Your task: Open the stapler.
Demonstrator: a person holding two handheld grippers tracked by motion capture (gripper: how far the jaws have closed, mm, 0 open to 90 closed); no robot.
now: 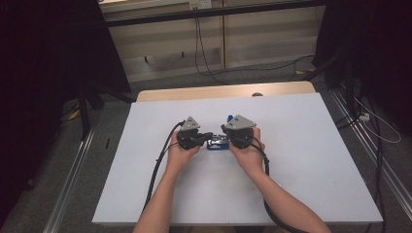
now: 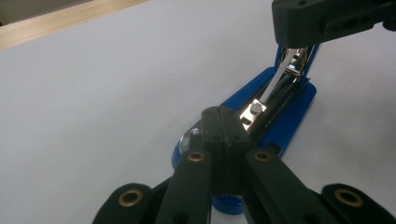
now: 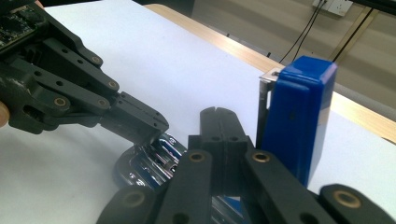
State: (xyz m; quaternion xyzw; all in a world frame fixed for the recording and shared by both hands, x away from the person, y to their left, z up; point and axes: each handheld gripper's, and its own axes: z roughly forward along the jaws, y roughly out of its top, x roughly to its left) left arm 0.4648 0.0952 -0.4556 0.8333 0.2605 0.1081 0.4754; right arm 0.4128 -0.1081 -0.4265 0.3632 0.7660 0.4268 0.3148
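Reaching in from the near edge, the person's forearms meet mid-desk (image 1: 301,160). The left hand-held gripper (image 2: 227,128) has its jaws closed together, tips against the shiny metal channel of a blue stapler (image 2: 289,112) lying opened on the white surface. The right hand-held gripper (image 3: 218,122), jaws also pressed together, sits beside the stapler's raised blue top arm (image 3: 299,112).

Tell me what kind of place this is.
Probably a lab or workshop set up for recording. A plain white table stands between dark curtains, cables run over the grey floor, and a wall socket sits behind it.
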